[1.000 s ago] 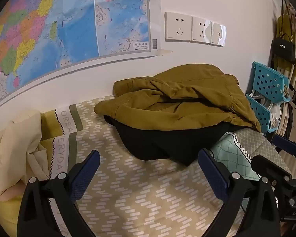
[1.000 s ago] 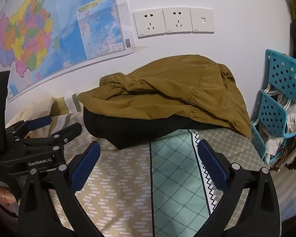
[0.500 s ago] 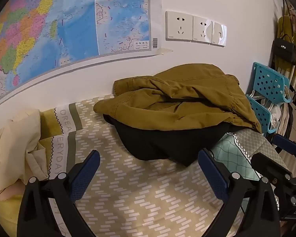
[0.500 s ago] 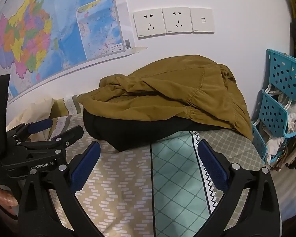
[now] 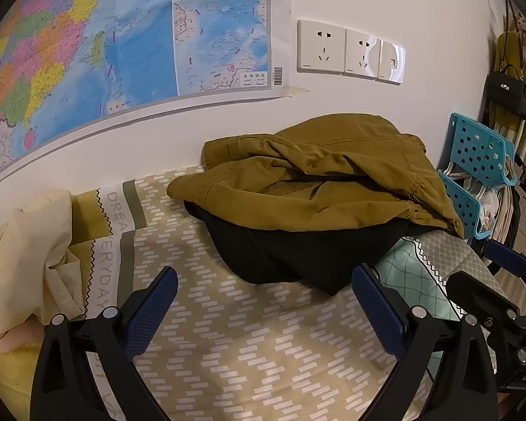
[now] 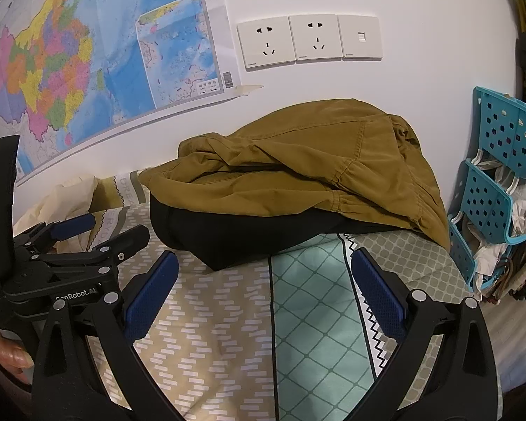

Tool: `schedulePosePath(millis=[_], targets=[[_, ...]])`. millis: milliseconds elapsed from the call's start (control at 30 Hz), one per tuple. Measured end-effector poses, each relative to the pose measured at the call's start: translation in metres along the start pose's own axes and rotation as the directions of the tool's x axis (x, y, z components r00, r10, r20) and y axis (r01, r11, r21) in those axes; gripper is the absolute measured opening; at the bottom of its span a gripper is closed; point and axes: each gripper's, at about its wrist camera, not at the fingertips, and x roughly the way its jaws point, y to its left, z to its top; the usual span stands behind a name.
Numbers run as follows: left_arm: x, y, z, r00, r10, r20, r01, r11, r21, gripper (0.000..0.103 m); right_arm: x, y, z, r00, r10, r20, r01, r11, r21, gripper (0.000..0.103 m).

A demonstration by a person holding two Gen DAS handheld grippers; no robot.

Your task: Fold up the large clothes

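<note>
A mustard-brown jacket (image 5: pixel 319 189) (image 6: pixel 298 172) lies crumpled against the wall on top of a black garment (image 5: pixel 298 252) (image 6: pixel 235 235), both on the patterned bedsheet (image 5: pixel 249 343). My left gripper (image 5: pixel 263 301) stands open above the sheet, short of the black garment's near edge, holding nothing. My right gripper (image 6: pixel 263 287) is open too, over the sheet in front of the pile. The left gripper's body (image 6: pixel 63 263) shows at the left of the right wrist view, and the right gripper's body (image 5: pixel 498 301) at the right of the left wrist view.
A cream cloth (image 5: pixel 24 259) is heaped at the left on a yellow pillow. A map (image 5: pixel 105 42) and wall sockets (image 5: pixel 347 52) hang behind the pile. Blue plastic baskets (image 6: pixel 498 182) with clothes stand off the bed's right edge. A hand (image 6: pixel 10 354) grips the left tool.
Both grippers have crept slightly toward the pile; the clothes have not moved and the jaws stay open.
</note>
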Motion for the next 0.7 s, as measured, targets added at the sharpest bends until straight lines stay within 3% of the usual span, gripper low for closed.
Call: schedulePosePath(millis=[700], targets=[[-0.0052,-0.0002,0.0009,1.0,-0.002,0.012,0.002,1.0,-0.005,0.096,-0.0014,0.0004,-0.0001,1.0,0.003,0.003,-0.003,1.0,-0.003,0.097]])
